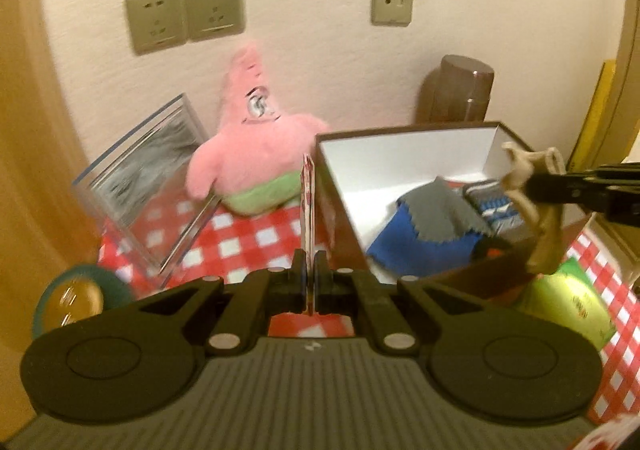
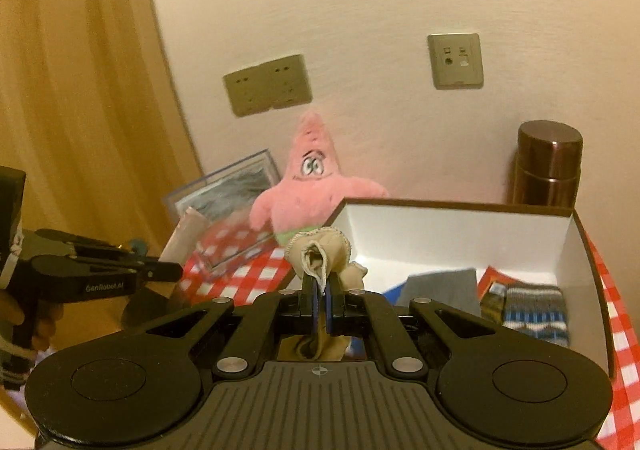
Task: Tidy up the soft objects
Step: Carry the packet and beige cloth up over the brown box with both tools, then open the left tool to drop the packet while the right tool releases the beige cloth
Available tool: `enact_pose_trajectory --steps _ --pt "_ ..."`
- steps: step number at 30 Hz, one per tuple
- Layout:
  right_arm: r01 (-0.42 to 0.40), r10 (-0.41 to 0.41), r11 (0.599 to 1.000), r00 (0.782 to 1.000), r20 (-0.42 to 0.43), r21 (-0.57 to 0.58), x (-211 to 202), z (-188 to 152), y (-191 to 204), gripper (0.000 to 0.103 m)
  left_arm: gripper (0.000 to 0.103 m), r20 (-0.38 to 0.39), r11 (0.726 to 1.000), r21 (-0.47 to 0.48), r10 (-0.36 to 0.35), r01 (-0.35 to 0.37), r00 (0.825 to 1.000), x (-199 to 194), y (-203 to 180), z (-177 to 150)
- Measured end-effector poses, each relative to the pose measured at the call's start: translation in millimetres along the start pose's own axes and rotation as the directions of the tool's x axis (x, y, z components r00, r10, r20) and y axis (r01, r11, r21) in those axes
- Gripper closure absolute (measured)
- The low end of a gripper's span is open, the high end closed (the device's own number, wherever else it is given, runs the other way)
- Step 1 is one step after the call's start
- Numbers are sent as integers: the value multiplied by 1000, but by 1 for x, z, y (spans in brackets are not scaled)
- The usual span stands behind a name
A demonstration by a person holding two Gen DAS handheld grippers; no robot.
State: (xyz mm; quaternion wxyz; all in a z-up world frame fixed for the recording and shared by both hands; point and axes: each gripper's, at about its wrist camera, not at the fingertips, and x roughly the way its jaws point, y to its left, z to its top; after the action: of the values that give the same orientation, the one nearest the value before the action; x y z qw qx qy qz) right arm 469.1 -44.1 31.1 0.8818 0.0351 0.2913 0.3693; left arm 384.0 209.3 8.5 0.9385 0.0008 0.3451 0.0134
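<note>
My right gripper [image 2: 320, 290] is shut on a beige sock [image 2: 320, 254] and holds it over the near left edge of the brown box [image 2: 456, 206]; the sock also shows in the left wrist view [image 1: 540, 210]. The white-lined box [image 1: 400, 130] holds a grey cloth [image 1: 440, 210], a blue cloth [image 1: 404, 246] and a striped knit sock [image 2: 534, 310]. My left gripper [image 1: 309, 262] is shut on a thin red-and-white patterned card [image 1: 308, 206], held edge-on left of the box. A pink star plush [image 1: 256, 146] sits against the wall.
A clear plastic case [image 1: 148, 186] leans at the left on the red checked tablecloth [image 1: 248, 242]. A brown flask [image 1: 464, 90] stands behind the box. A green packet [image 1: 568, 306] lies at the right and a tape roll [image 1: 76, 298] at the left.
</note>
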Motion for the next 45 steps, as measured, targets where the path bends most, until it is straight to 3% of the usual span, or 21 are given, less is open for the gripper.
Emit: enact_pose_trajectory --steps 8,20,23,25,33,37,39,40,41,42,45 --pt "40 -40 998 999 -19 41 41 22 -21 99 100 -13 995 54 -87 88 996 47 -21 42" --pt "113 -109 991 993 -53 70 82 35 -63 99 99 -79 984 118 -125 133 989 115 -52 67" --pt "119 -113 989 991 -66 88 88 34 -71 99 92 -75 986 105 -119 127 990 126 -53 71" --pt "118 -111 988 991 -75 98 90 33 -75 99 79 -72 989 89 -115 121 991 131 -51 73" --pt "108 -97 986 991 -92 124 101 31 -79 99 71 -96 994 49 -94 99 991 130 -37 68" --pt "86 -78 985 995 -60 147 104 37 -76 99 67 -114 996 11 -90 91 989 124 -28 63" --pt "75 -70 985 997 -39 153 105 42 -73 91 63 -115 996 -8 -88 88 989 118 -23 61" --pt "77 -73 985 997 -27 157 104 45 -72 75 63 -112 996 -16 -87 86 990 115 -21 60" --pt "70 -70 984 998 -3 164 101 47 -71 52 63 -109 996 -24 -86 83 990 112 -18 59" --pt "62 -67 983 997 22 172 97 49 -70 44 62 -108 996 -32 -84 81 991 108 -16 58" --pt "51 -60 984 997 54 170 87 55 -67 39 62 -103 996 -57 -74 68 992 95 -8 57"
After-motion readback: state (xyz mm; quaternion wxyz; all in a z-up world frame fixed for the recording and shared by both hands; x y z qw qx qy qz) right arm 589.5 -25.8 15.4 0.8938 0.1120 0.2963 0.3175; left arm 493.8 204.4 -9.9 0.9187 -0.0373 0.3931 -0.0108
